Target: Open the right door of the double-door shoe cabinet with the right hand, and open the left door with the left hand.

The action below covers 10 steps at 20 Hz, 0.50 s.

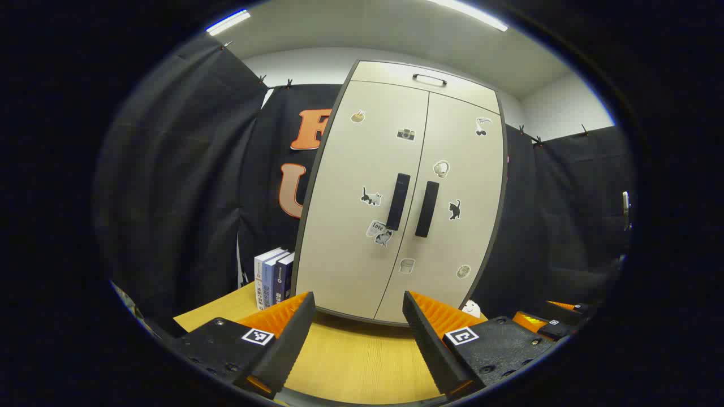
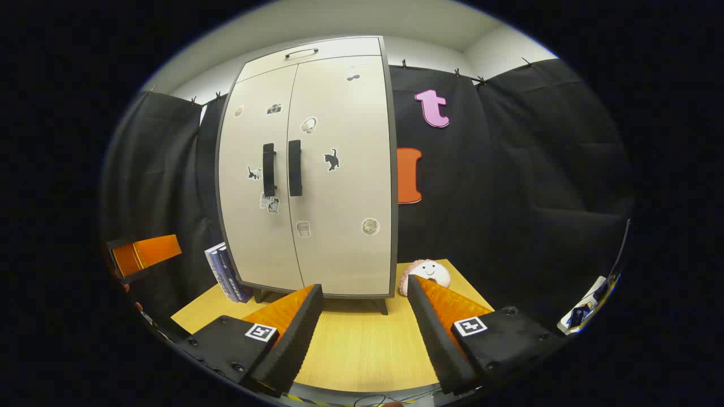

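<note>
Currently both doors of the cream double-door shoe cabinet (image 1: 399, 192) with dark edging are closed. Ahead of the left gripper (image 1: 356, 316), whose fingers are spread and empty, stands the left door's black vertical handle (image 1: 398, 201). Ahead and left of the right gripper (image 2: 362, 311), likewise spread and empty, stands the right door's black vertical handle (image 2: 294, 168).
</note>
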Tool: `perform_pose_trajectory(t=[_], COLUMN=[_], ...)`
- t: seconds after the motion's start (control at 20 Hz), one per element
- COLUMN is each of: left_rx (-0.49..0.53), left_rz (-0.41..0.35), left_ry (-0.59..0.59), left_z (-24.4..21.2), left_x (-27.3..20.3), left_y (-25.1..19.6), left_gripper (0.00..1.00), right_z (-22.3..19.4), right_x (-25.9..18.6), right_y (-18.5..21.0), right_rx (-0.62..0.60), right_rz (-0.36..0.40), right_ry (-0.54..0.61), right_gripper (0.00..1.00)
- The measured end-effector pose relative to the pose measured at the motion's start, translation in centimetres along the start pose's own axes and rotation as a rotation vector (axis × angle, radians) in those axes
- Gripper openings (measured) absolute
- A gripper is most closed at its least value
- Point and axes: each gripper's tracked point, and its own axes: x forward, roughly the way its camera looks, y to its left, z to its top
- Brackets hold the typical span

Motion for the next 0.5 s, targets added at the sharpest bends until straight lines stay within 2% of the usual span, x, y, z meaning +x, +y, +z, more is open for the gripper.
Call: perform_pose_trajectory(t=[0.1, 0.2, 0.35, 0.4, 0.5], left_rx=[0.013, 0.027, 0.064, 0.071, 0.073], left_rz=[0.006, -0.033, -0.075, -0.083, -0.092], left_ry=[0.011, 0.000, -0.030, -0.044, -0.045], left_z=[-0.2, 0.5, 2.5, 3.1, 3.5], left_x=[-0.3, -0.4, -0.3, -0.1, -0.1], left_y=[0.4, -0.3, -0.4, -0.4, -0.1], left_gripper=[0.95, 0.92, 0.95, 0.95, 0.94], right_z=[0.1, 0.3, 0.4, 0.7, 0.5], right_x=[-0.6, -1.3, -2.0, -2.0, -2.1], right_y=[-0.1, 0.0, 0.0, -0.2, 0.1], right_rx=[0.006, 0.033, 0.069, 0.077, 0.090], right_rz=[-0.008, -0.023, -0.058, -0.081, -0.090], right_ry=[0.001, -0.001, 0.011, 0.000, 0.012], right_gripper=[0.94, 0.94, 0.94, 0.99, 0.98])
